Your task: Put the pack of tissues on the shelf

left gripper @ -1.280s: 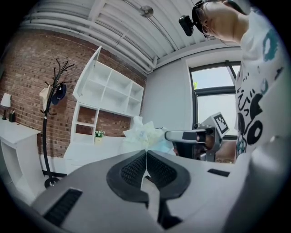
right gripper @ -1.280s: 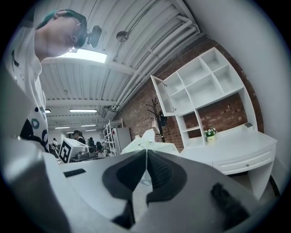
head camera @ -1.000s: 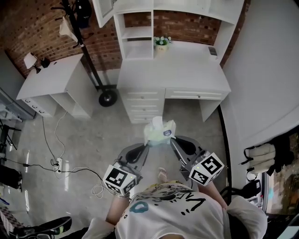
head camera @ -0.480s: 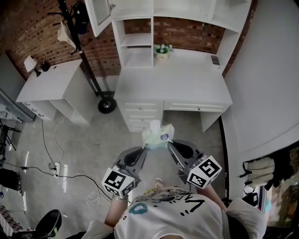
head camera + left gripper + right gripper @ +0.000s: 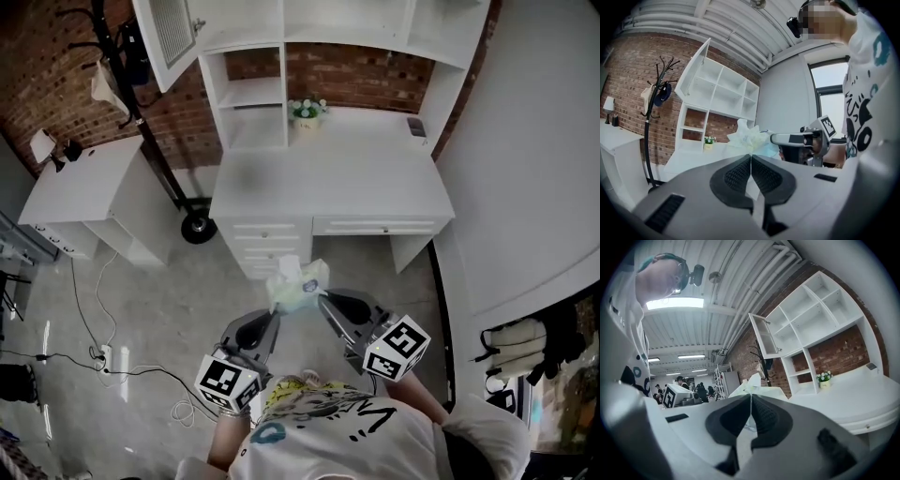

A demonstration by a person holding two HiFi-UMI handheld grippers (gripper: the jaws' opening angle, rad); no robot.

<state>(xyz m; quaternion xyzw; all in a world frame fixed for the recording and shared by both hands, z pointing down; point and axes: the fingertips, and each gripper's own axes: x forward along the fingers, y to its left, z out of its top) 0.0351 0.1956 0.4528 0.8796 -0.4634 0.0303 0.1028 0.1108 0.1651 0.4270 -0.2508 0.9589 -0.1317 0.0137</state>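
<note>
The pack of tissues, pale green with white tissue puffing out of its top, hangs in the air over the floor in front of the white desk. My left gripper is shut on the pack's left end and my right gripper is shut on its right end. In the left gripper view the pack juts out beyond the closed jaws, with the right gripper across from it. In the right gripper view the pack shows just past the closed jaws. The white shelf unit stands on the desk's back.
A small flower pot sits on the desk by the shelf, and a small dark object lies at the desk's back right. A coat stand and a low white cabinet stand left. Cables trail over the floor.
Both grippers have moved toward the desk together with the pack held between them. The grip on each end looks the same.
</note>
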